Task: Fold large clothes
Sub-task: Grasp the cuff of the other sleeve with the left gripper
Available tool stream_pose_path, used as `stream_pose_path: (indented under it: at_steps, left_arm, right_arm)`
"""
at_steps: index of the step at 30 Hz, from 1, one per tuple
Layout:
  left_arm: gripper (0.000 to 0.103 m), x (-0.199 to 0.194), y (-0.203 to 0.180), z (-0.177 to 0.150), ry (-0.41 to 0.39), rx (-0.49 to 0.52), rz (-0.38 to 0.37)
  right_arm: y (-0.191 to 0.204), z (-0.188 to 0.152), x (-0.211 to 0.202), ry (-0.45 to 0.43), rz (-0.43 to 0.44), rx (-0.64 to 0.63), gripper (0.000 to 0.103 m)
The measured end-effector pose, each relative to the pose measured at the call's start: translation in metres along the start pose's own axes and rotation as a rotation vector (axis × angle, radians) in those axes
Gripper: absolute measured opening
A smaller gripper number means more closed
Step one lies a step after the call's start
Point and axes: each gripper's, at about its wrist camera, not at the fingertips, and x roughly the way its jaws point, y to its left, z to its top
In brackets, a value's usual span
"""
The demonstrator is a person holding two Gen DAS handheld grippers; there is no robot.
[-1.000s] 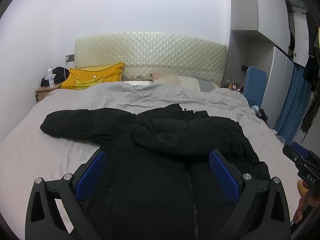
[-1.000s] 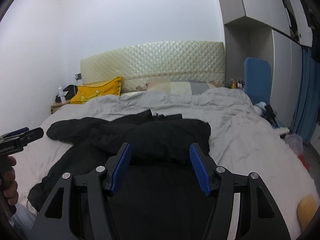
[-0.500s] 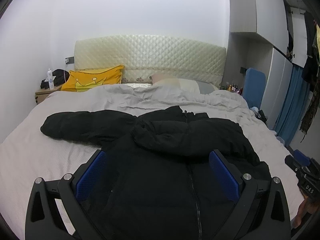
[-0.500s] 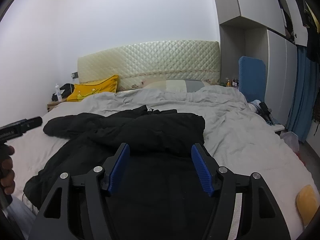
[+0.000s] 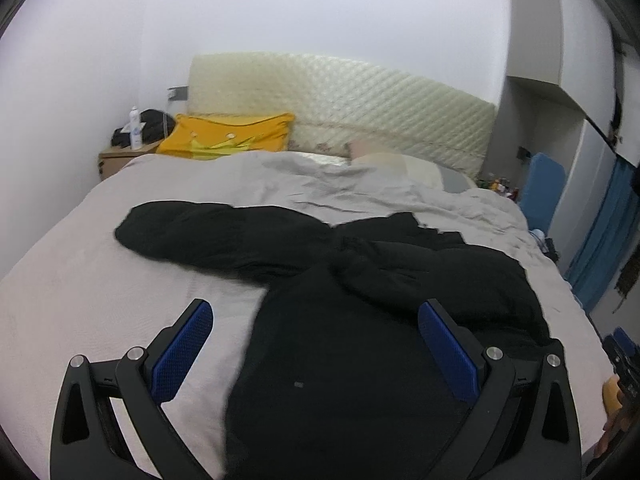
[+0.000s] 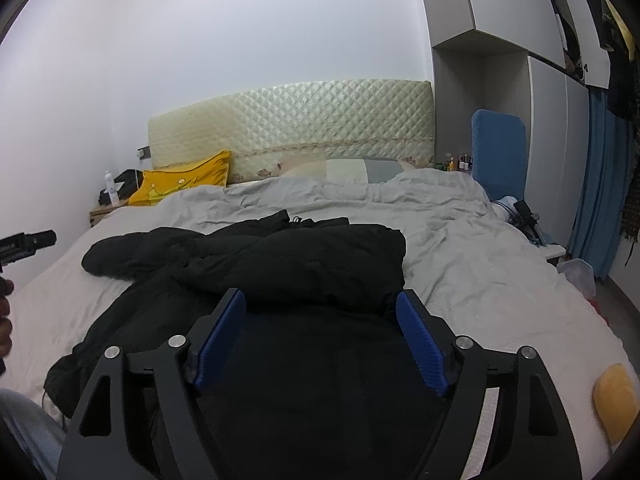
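A large black puffer jacket (image 5: 360, 320) lies on the grey bed (image 5: 80, 272), front up. Its left sleeve (image 5: 208, 236) stretches out to the left. Its right sleeve is folded across the chest (image 6: 304, 264). My left gripper (image 5: 316, 344) is open and empty above the jacket's lower left side. My right gripper (image 6: 320, 340) is open and empty above the jacket's lower right part. Each gripper shows at the edge of the other's view, the left (image 6: 24, 244) and the right (image 5: 624, 360).
A yellow pillow (image 5: 232, 136) and a quilted headboard (image 5: 340, 104) are at the far end. A nightstand (image 5: 120, 156) with a bottle stands far left. A blue chair (image 6: 498, 152) and wardrobes are on the right. A yellow object (image 6: 616, 396) lies on the bed's right edge.
My left gripper has swung to the left, so bare sheet now lies under its left finger. My right gripper has barely moved. The jacket has not moved.
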Motion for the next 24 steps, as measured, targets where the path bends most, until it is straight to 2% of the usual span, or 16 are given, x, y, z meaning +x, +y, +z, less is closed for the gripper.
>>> stream_pose_path:
  at_steps: [5,7,14,18,24]
  left_arm:
    - [0.103,0.006,0.052,0.028,0.016,-0.031,0.053]
    - [0.103,0.004,0.074,0.037,0.010,-0.047,0.080]
    - [0.103,0.018,0.157,0.051,0.037,-0.080,0.109]
    - [0.103,0.046,0.205,0.051,0.073,-0.148,0.046]
    - [0.102,0.108,0.277,0.044,0.116,-0.303,0.001]
  right_arm:
    - [0.005,-0.003,0.004,0.007,-0.015,-0.014,0.092]
    - [0.007,-0.003,0.005,0.011,-0.028,-0.023,0.103]
    - [0.014,-0.005,0.013,0.025,-0.050,-0.033,0.103]
    - [0.016,-0.007,0.018,0.039,-0.056,-0.028,0.103]
    - [0.021,-0.007,0.023,0.046,-0.081,-0.017,0.103]
